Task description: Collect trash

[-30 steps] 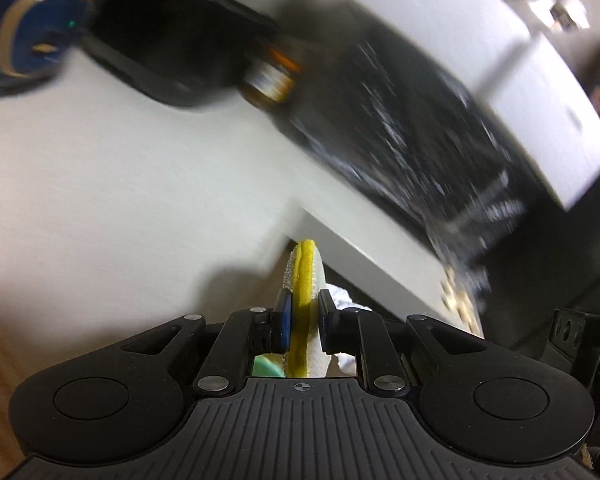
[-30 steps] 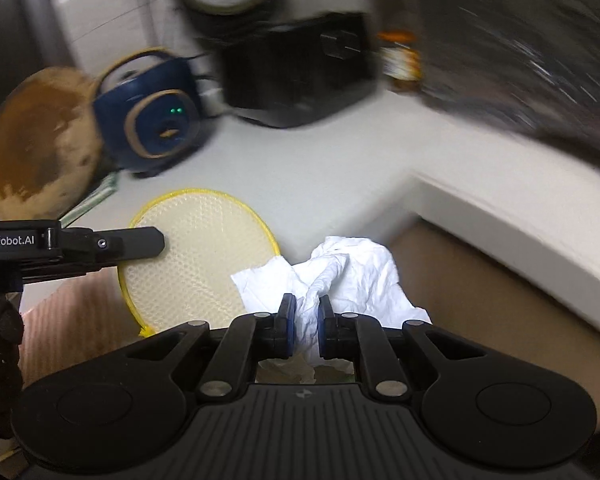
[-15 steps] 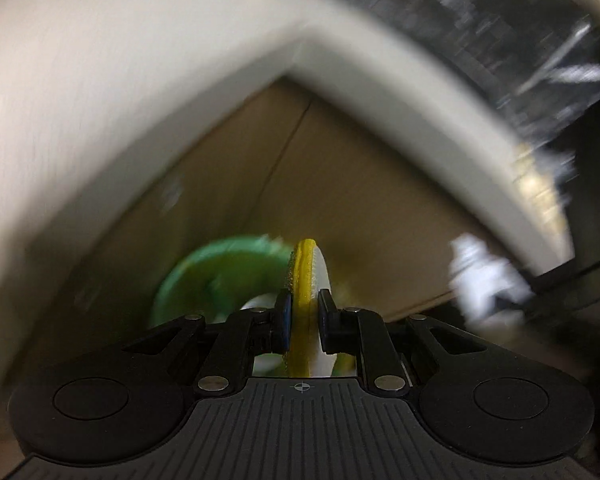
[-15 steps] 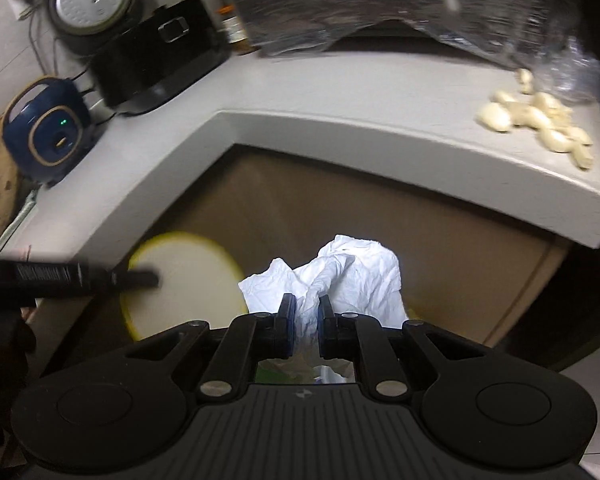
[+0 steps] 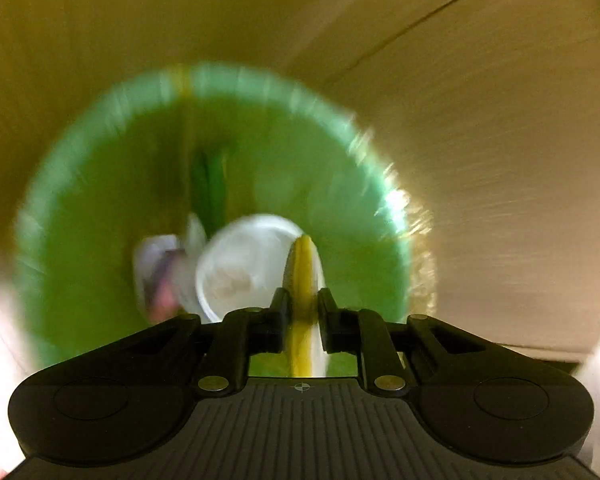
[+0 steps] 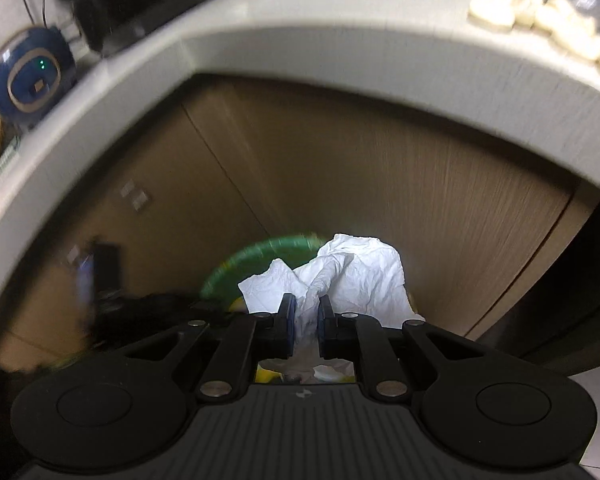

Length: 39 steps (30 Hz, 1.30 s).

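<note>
My left gripper (image 5: 303, 300) is shut on a yellow-rimmed round plate (image 5: 303, 268), seen edge-on, held just above the open mouth of a green-lined trash bin (image 5: 340, 168). The bin holds a white round lid or plate (image 5: 244, 264) and other blurred trash. My right gripper (image 6: 304, 312) is shut on a crumpled white paper tissue (image 6: 352, 276), held low in front of the cabinet. The green bin rim (image 6: 256, 256) shows just beyond and left of the tissue in the right wrist view.
Brown cabinet doors (image 6: 340, 168) stand behind the bin under a grey countertop edge (image 6: 260, 36). On the counter are a blue appliance (image 6: 30, 76), a black appliance (image 6: 140, 0) and pale garlic-like pieces (image 6: 548, 16). A white tiled floor (image 6: 596, 420) lies at the right.
Both grippers have dropped from counter height down in front of the cabinet. The left one with the plate now hangs over the bin mouth. The right one with the tissue has come closer to the bin.
</note>
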Each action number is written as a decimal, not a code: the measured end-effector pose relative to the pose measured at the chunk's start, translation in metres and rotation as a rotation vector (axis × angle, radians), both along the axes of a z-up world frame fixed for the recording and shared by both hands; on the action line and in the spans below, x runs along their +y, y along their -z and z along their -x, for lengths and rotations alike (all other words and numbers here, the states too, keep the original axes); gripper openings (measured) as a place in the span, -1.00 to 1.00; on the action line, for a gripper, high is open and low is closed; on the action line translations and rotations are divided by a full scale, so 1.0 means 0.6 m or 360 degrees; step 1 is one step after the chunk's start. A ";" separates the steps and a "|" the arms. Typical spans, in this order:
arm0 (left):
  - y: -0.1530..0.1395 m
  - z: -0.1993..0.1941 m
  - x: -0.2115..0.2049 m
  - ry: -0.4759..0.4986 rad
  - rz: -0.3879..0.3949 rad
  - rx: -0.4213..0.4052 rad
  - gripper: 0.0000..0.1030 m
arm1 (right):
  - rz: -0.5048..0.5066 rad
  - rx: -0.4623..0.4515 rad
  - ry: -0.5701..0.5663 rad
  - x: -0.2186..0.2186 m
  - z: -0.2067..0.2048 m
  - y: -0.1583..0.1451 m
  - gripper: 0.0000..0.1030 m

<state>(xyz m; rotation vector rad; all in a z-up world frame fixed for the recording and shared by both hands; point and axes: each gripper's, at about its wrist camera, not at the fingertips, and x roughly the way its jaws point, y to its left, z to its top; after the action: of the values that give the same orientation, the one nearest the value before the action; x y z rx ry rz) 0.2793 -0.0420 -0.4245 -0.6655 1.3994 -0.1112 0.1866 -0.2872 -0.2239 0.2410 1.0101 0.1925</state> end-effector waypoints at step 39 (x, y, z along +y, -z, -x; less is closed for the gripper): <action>-0.390 0.143 0.067 0.0210 -0.0650 -0.0494 -0.58 | 0.0095 0.0521 -0.0163 0.111 -0.180 0.265 -0.30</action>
<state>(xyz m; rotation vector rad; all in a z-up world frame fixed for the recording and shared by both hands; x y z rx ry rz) 0.1935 -0.0019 -0.1907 -0.2050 1.1188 -0.0285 0.2943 -0.2207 -0.3831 0.1689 1.3525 0.2202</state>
